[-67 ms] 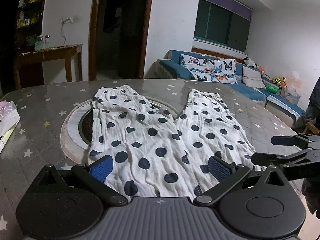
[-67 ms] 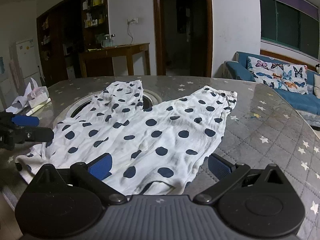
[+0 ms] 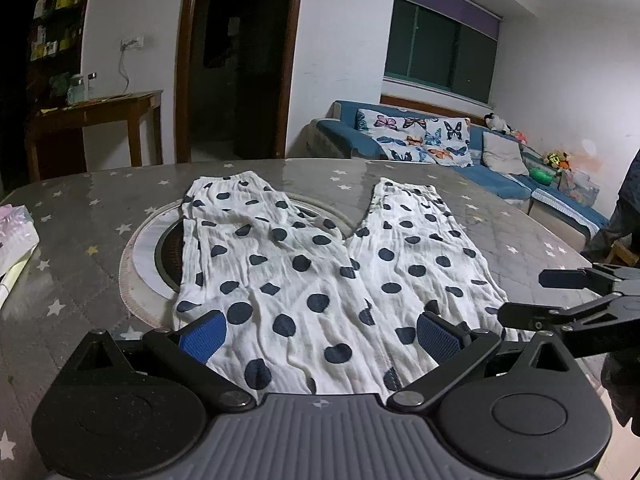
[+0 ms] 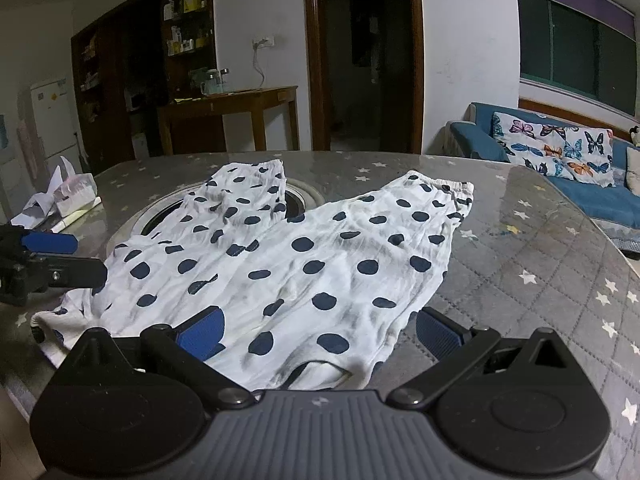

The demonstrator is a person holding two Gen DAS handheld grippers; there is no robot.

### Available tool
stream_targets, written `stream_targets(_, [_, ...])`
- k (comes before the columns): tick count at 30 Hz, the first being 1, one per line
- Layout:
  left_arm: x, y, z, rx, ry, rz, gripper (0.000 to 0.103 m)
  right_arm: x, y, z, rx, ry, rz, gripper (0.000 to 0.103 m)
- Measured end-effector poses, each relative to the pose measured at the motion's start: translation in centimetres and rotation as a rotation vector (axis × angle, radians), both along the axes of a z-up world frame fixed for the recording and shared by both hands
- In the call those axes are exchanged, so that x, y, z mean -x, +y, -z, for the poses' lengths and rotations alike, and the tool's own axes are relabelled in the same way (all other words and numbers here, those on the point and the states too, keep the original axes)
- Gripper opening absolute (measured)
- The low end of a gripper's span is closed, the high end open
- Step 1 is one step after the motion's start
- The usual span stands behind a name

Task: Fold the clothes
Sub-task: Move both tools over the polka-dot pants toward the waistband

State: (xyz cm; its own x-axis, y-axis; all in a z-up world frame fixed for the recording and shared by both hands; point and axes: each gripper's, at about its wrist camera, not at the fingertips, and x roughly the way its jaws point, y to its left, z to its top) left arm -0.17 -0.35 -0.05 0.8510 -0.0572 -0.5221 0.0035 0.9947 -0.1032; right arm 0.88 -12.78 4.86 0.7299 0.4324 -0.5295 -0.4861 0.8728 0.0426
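Note:
White trousers with dark blue dots (image 3: 304, 280) lie flat on the table, waistband toward me, both legs spread away; they also show in the right wrist view (image 4: 320, 264). My left gripper (image 3: 320, 336) is open, its blue pads astride the waistband's left part. My right gripper (image 4: 318, 330) is open over the waistband's right end. The right gripper shows at the right edge of the left wrist view (image 3: 568, 296), and the left gripper at the left edge of the right wrist view (image 4: 48, 256). Neither holds the cloth.
The grey star-patterned table (image 3: 520, 232) has a round inset hob (image 3: 160, 256) partly under the left trouser leg. A tissue pack and papers (image 4: 68, 196) lie at the table's left edge. A blue sofa (image 3: 500, 168) stands beyond on the right, a wooden side table (image 4: 232, 116) behind.

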Motion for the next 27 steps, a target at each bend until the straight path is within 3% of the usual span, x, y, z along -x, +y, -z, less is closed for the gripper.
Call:
stream_targets(14, [1.0,-2.1,-0.1,-0.017,0.007,0.033,0.103,2.4,-0.3,0.5,-0.034,0.016,0.032,0.103])
stream_targets(27, [-0.5,-1.5,0.7,-0.051,0.052,-0.026,0.103,1.3,0.5,1.3,-0.022,0.057,-0.010,0.103])
